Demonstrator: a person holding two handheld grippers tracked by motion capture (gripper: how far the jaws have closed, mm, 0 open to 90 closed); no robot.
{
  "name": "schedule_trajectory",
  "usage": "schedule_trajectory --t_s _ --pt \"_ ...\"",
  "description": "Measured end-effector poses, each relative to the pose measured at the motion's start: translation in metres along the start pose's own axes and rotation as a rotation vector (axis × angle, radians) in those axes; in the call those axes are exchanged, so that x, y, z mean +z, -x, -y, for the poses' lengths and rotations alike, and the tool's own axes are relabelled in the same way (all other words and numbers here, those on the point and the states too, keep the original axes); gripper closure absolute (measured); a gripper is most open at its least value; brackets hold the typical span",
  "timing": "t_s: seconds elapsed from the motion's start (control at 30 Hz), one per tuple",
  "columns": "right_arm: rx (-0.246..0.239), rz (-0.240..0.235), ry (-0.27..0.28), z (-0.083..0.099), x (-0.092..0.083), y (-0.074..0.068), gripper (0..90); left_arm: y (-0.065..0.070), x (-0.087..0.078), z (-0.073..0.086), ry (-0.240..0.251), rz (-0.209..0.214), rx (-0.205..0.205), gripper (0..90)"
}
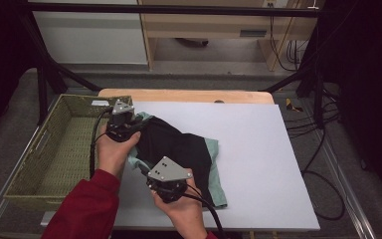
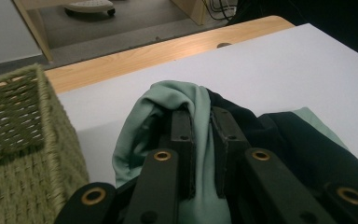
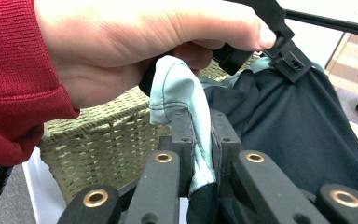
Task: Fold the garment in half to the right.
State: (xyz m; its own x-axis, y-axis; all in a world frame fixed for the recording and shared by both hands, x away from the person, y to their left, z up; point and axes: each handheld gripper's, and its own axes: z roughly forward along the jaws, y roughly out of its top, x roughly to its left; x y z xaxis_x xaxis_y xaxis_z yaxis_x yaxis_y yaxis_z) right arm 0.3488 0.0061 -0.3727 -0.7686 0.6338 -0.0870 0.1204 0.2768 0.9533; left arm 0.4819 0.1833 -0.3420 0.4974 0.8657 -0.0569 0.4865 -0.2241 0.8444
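**Both jaw pairs clamped on one folded garment beside a woven basket**

Jaws of both grippers are pressed together on cloth, each pair pinching a mint green edge of a single black and mint garment (image 1: 179, 149).

High view: one garment lies on a white board (image 1: 258, 164) that covers a wooden table (image 1: 189, 95). Two grippers work on it. At 10 o'clock from the garment's middle, the left gripper (image 1: 129, 124) grips its far left corner; the left hand (image 1: 112, 152) wraps the handle from below, forearm in a red sleeve (image 1: 87, 206) rising from the bottom edge. At 6 o'clock from the garment's middle, the right gripper (image 1: 151, 172) grips the near left edge, with the right hand (image 1: 184, 211) beneath it and a black cable trailing toward the bottom. One green woven basket (image 1: 54, 149) stands at 9 o'clock, touching the board's left edge; nothing can be made out inside it.

Left gripper view: two black jaws rise from the bottom and squeeze a fold of mint cloth (image 2: 200, 140). Black fabric spreads toward 3 o'clock. The basket's corner (image 2: 23, 140) sits at 9 o'clock.

Right gripper view: two black jaws clamp a stitched mint hem (image 3: 191, 116). Black fabric fills 3 o'clock. At 12 o'clock the other hand (image 3: 135, 42) closes around its own gripper's handle, red cuff at 9 o'clock, basket weave (image 3: 107, 144) behind.
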Motion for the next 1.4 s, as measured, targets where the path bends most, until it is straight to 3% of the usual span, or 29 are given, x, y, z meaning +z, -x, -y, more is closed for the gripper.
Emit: schedule_trajectory --t_s 0.3,0.4,0.43,0.53,0.93,1.4 --pt "0.009 -0.026 0.006 0.000 0.009 -0.014 82.9 -0.012 -0.016 0.009 0.010 -0.018 -0.024 80.6" --pt "0.016 -0.029 0.010 0.001 0.011 -0.015 82.8 -0.014 -0.017 0.008 0.011 -0.018 -0.024 80.5" --pt "0.046 -0.047 0.014 0.003 0.012 -0.013 82.8 -0.015 -0.016 0.008 0.011 -0.017 -0.017 80.5" --pt "0.044 -0.050 0.013 0.005 0.014 -0.012 82.7 -0.014 -0.014 0.008 0.009 -0.013 -0.016 80.4" --pt "0.059 -0.036 0.006 0.017 0.009 -0.009 82.6 -0.002 -0.003 0.009 -0.017 -0.020 0.021 79.9" --pt "0.117 -0.022 -0.009 0.036 0.002 0.007 82.4 0.016 0.018 0.009 -0.055 -0.021 0.043 78.6"
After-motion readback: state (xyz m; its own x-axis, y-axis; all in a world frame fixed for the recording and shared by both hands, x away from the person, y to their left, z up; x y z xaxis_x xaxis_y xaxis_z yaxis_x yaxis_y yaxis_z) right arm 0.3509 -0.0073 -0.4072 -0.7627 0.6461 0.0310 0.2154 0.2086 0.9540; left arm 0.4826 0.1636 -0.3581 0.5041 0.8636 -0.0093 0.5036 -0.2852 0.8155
